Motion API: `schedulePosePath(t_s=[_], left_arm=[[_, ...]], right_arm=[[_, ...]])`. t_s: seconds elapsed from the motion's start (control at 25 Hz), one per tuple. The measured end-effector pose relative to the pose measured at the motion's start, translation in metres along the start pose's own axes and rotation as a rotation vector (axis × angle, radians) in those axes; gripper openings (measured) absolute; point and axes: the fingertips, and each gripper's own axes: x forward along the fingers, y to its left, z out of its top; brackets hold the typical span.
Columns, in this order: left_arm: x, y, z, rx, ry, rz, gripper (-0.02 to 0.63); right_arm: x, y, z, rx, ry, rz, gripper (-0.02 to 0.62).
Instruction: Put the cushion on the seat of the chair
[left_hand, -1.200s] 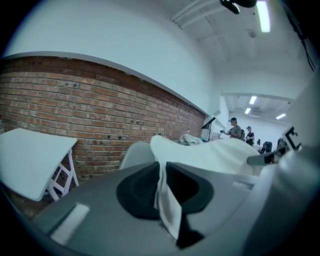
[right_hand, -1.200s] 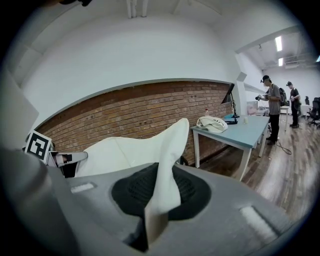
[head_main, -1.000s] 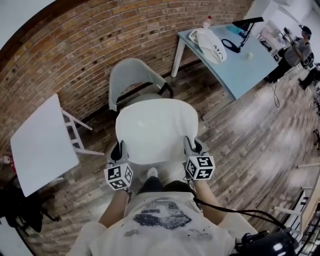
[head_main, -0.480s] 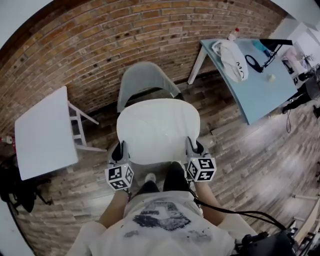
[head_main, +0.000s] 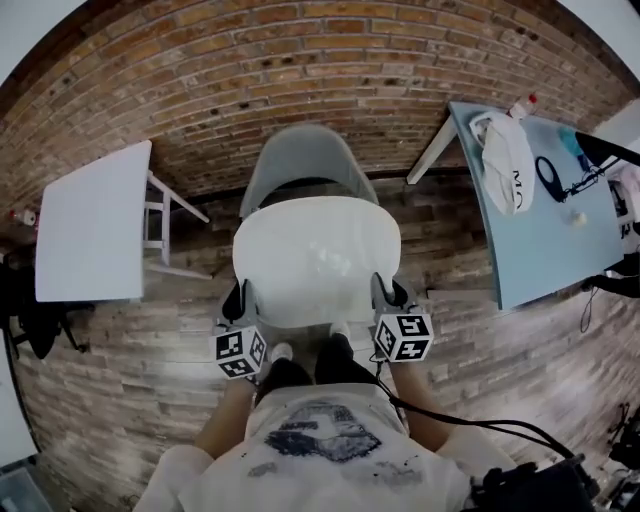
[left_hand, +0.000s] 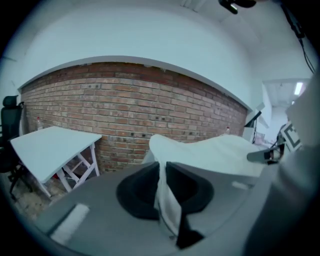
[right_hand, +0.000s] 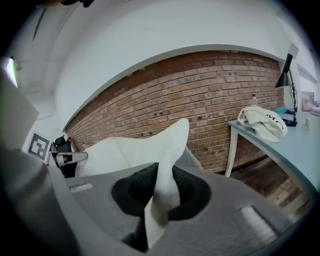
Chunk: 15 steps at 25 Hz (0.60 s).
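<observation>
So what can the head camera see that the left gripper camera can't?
Only the head view shows the person's shirt and the whole cushion from above. Only the left gripper view shows the left gripper up close, with its jaws pinching the cushion's edge. Both show the cushion, the brick wall, the white table and the right gripper.

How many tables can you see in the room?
2. A white table stands on the left, near the brick wall. A light blue table stands on the right, with a white bag on it. More could be hidden outside the picture.
</observation>
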Motion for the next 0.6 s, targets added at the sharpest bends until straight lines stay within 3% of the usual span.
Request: schedulePosePath(t_s=[0.24,0.6], left_arm=[[0.009,-0.012,-0.017,-0.026,0.01,0.076,0.035],[0.045,-0.008,-0.051,-0.038,0.048,0.103,0.035]], right_arm=[[0.018,-0.026,-0.005,-0.026,0.043,0.069,0.046],[0.063,-0.047,-0.03,-0.034,0.097,0.086,0.046]])
